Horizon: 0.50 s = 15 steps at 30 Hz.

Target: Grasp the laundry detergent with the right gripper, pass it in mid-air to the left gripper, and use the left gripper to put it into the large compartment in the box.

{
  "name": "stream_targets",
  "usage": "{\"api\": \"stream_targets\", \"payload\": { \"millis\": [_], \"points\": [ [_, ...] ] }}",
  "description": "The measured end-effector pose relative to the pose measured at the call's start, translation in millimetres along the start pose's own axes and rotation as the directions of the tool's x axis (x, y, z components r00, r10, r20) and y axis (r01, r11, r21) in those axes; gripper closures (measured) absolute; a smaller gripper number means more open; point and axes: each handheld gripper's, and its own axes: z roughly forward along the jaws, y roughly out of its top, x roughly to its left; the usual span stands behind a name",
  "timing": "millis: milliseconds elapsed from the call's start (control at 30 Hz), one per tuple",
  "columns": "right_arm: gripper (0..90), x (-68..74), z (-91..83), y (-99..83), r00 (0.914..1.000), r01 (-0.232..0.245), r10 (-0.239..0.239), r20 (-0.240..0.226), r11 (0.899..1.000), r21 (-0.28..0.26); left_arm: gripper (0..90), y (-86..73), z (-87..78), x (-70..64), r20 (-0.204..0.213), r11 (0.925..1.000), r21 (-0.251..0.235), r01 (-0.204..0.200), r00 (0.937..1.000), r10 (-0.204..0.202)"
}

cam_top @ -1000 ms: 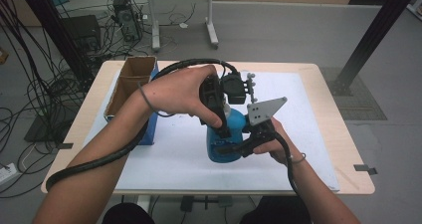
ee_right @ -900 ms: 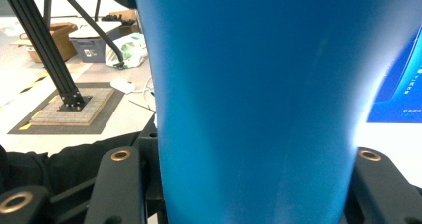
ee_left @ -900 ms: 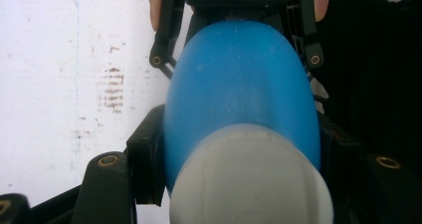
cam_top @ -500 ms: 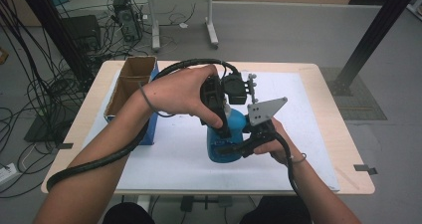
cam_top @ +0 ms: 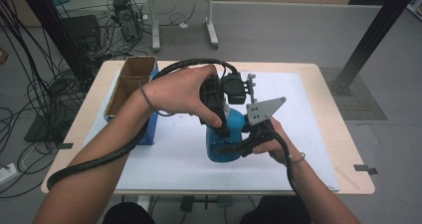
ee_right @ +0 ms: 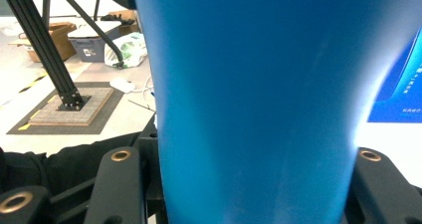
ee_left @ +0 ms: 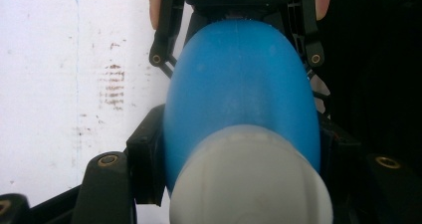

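The tall blue plastic bottle with the pale grey cap (cam_top: 226, 137) stands upright on the white mat (cam_top: 308, 134) at the middle of the table, and both tools are on it at once. From above comes the left gripper (cam_top: 222, 127), its black jaws closed on the upper part of the bottle; in the left gripper view the blue shoulder (ee_left: 241, 89) swells between the two jaws, with the grey cap (ee_left: 251, 179) close to the lens, so this camera looks straight down the bottle's long axis toward the mat. From the person's side comes the right gripper (cam_top: 234, 147), low down, its jaws clamped on the bottle's lower body; in the right gripper view the blue wall (ee_right: 254, 109) rises between both jaws, touching them on each side. So the axis runs vertical: the left grip at the top end along it, the right grip across it near the base. That is what the coming move likely turns on, since a twist or a pull at the cap would work along that upright line while the lower grip braces the body against turning. The open brown cardboard box (cam_top: 130, 84) sits well apart at the table's left edge, clear of both arms.
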Motion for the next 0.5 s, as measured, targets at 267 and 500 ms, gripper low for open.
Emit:
{"api": "stream_targets", "payload": {
  "millis": [267,500],
  "points": [
    [44.2,-1.1,0.9,-0.7,1.0,-0.002,0.002,-0.001,1.0,0.001,37.6,-0.3,0.9,1.4,0.002,1.0,0.002,0.0,1.0,0.0],
    [44.2,-1.3,1.0,-0.7,1.0,-0.003,0.003,-0.001,1.0,0.001,37.6,-0.4,0.9,1.4,0.002,1.0,0.001,0.001,1.0,-0.001]
  ]
}}
